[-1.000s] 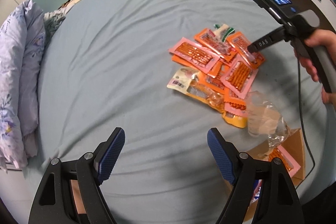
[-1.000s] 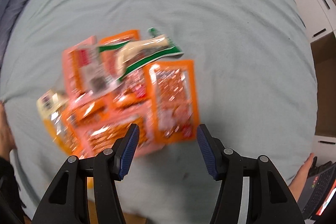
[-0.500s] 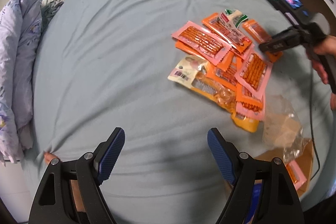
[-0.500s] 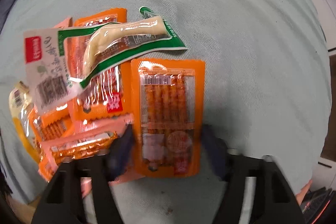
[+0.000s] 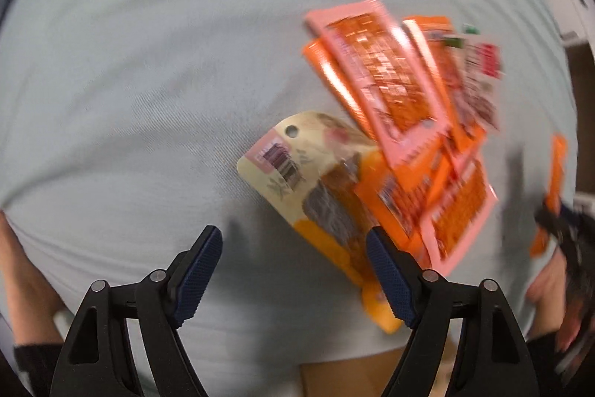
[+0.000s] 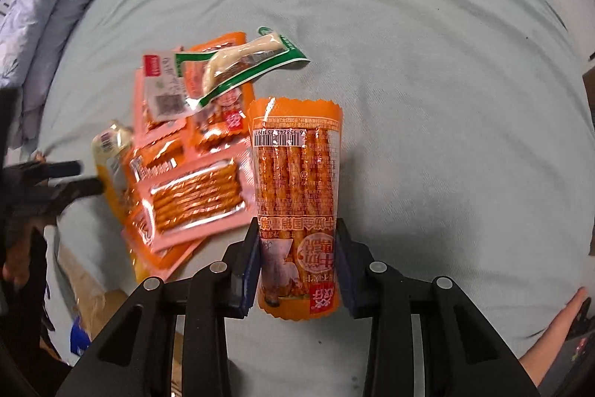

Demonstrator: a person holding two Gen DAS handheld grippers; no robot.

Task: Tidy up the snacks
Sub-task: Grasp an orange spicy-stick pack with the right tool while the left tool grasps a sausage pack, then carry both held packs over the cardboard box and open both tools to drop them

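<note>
Pale blue bedsheet (image 6: 427,43) fills both views, snack pile (image 6: 186,144) at 9 o'clock in the right wrist view, at 2–3 o'clock in the left wrist view. Right gripper (image 6: 299,263) is clamped on an orange stick-snack packet (image 6: 295,181), pads pressing both long edges at its lower end, jaws closing a touch more, packet bowed and standing out along the fingers toward 12 o'clock, lifted clear of the sheet just right of the pile. Left gripper (image 5: 293,278) is wide apart and closing slightly, nothing gripped; its right finger (image 5: 386,278) overlaps the yellow end of a cream-and-yellow packet (image 5: 316,188), contact can't be told through the blur. Versus half a second ago: the orange packet lay flat on the sheet beside the pile with the right jaws straddling it, now it is pinched and raised; left wrist view has dropped much closer to the pile, cream packet now right at the fingertips instead of mid-frame
</note>
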